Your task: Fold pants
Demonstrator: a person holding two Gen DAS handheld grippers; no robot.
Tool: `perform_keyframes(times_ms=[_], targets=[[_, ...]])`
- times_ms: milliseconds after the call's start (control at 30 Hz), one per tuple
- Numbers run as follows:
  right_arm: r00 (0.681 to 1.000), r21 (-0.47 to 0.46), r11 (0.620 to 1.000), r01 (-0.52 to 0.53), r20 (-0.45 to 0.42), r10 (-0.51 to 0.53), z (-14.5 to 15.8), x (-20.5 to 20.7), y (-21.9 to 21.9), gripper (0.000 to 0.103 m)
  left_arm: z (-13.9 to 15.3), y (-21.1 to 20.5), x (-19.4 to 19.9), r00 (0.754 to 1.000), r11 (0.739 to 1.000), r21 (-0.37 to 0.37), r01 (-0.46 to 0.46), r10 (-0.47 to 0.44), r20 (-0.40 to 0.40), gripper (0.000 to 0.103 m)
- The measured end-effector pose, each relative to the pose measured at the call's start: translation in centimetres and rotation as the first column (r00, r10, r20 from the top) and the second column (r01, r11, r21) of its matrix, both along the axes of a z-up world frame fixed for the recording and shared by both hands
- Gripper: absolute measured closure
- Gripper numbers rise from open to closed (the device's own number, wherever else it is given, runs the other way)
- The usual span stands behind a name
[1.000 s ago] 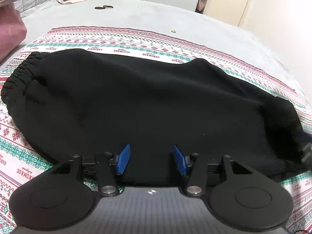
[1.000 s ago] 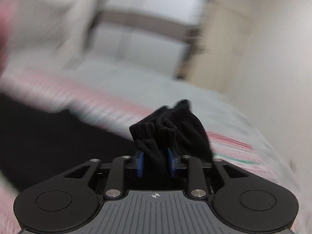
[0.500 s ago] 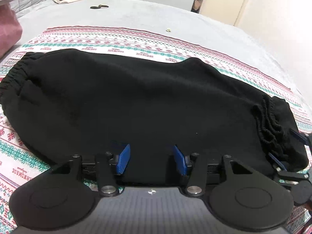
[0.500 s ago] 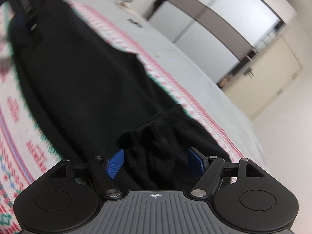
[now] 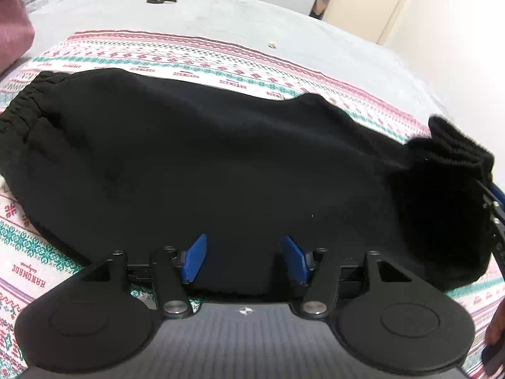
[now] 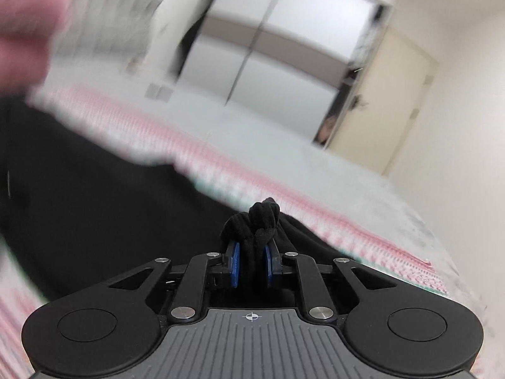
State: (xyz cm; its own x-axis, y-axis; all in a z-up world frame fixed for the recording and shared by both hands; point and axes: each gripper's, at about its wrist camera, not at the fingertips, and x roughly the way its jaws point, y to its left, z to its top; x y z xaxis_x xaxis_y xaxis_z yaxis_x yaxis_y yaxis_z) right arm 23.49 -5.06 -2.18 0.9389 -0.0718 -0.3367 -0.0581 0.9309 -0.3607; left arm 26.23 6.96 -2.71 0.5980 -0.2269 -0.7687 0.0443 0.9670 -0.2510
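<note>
a: where are the pants point(image 5: 205, 164) right now?

b: spread across a patterned blanket point(image 5: 195, 53) with pink and teal bands, which lies on a grey bed point(image 5: 221, 12). in the left wrist view the black cloth runs from the elastic waistband point(image 5: 22, 110) at the far left over to the bunched leg cuffs point(image 5: 454, 151) at the right, and the cuffs are lifted up off the blanket.

a: what has hold of the cuffs?

b: the right gripper point(image 6: 251, 260). its jaws have just been closing, and in its own view the blue pads point(image 6: 235, 263) stand close together, pressing a wad of ribbed black cuff point(image 6: 258, 221) between them. a knot of that cloth sticks up past the tips. from the left wrist view you only see a sliver of that tool at the right edge, behind the raised cuffs.

a: and the left gripper point(image 5: 246, 259)?

b: its jaws have just been opening a little more. the two blue pads stand well apart over the near edge of the pants, roughly mid-length. i see no cloth pinched between them, though whether the tips rest on the fabric i cannot tell.

a: anything else in view?

b: a pink pillow point(image 5: 12, 34) at the far left, a small dark thing point(image 5: 161, 0) far off on the bed, and a white wardrobe point(image 6: 268, 50) with a cream door point(image 6: 388, 107) to its right. the right view is heavily blurred on its left side.
</note>
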Motion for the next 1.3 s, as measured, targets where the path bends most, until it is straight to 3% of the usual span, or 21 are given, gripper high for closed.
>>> perform_keyframes(times_ms=[67, 167, 267, 333, 500, 600, 733, 800, 900, 1000, 1033, 1100, 1200, 1300], targets=[[0.998, 0.048, 0.999, -0.018, 0.054, 0.015, 1.1, -0.5, 1.6, 0.088, 0.3, 0.6, 0.1, 1.000, 0.999, -0.034, -0.012, 0.012, 0.001, 0.018], [0.995, -0.037, 0.996, -0.075, 0.060, 0.077, 0.5, -0.8, 6.1, 0.088, 0.5, 1.3, -0.1, 1.000, 0.999, -0.043, -0.028, 0.029, 0.007, 0.018], [0.988, -0.171, 0.978, -0.117, -0.124, 0.097, -3.9, 1.7, 10.1, 0.088, 0.5, 2.0, -0.2, 0.999, 0.998, -0.053, -0.045, 0.045, 0.001, 0.018], [0.973, -0.143, 0.983, -0.113, -0.218, 0.080, -5.8, 2.8, 10.6, 0.088, 0.6, 2.5, -0.2, 0.998, 0.996, -0.068, -0.055, 0.055, -0.003, 0.018], [0.991, -0.043, 0.996, -0.081, -0.110, 0.076, -3.4, 1.4, 10.9, 0.088, 1.0, 2.9, 0.3, 0.997, 0.993, -0.097, -0.074, 0.075, 0.002, 0.018], [0.989, 0.019, 0.996, -0.092, -0.117, 0.094, -2.2, 1.9, 11.3, 0.088, 1.1, 2.9, -0.2, 0.997, 0.991, -0.108, -0.078, 0.079, 0.002, 0.018], [0.969, -0.067, 0.991, -0.116, -0.225, 0.098, -4.1, 3.3, 13.3, 0.088, 1.2, 3.3, -0.5, 0.996, 0.990, -0.111, -0.088, 0.088, -0.001, 0.018], [0.958, -0.050, 0.995, -0.091, -0.277, 0.074, -5.0, 3.6, 13.3, 0.088, 1.2, 3.6, -0.4, 0.996, 0.989, -0.114, -0.094, 0.094, -0.002, 0.018], [0.957, -0.016, 0.999, -0.048, -0.289, 0.042, -5.0, 3.9, 13.0, 0.082, 1.3, 3.9, -0.5, 0.995, 0.987, -0.126, -0.099, 0.099, -0.007, 0.018], [0.948, -0.067, 0.994, -0.092, -0.313, 0.067, -5.1, 4.2, 13.5, 0.080, 1.4, 3.9, 0.0, 0.995, 0.985, -0.138, -0.102, 0.102, -0.009, 0.018], [0.943, -0.053, 0.992, -0.116, -0.321, 0.094, -4.7, 3.8, 13.4, 0.077, 1.4, 4.0, 0.1, 0.995, 0.985, -0.140, -0.101, 0.101, -0.008, 0.018], [0.917, 0.107, 0.984, -0.142, -0.362, 0.171, -3.3, 3.6, 11.6, 0.057, 1.4, 3.9, 0.1, 0.995, 0.985, -0.143, -0.095, 0.096, -0.006, 0.018], [0.895, 0.337, 0.932, -0.131, -0.365, 0.258, -1.2, 3.4, 8.1, 0.053, 1.4, 3.6, 0.0, 0.997, 0.987, -0.138, -0.082, 0.082, -0.001, 0.018], [0.923, 0.403, 0.910, -0.101, -0.303, 0.237, 0.3, 3.3, 5.6, 0.053, 1.3, 3.2, 0.0, 0.997, 0.989, -0.132, -0.071, 0.072, -0.001, 0.018]])
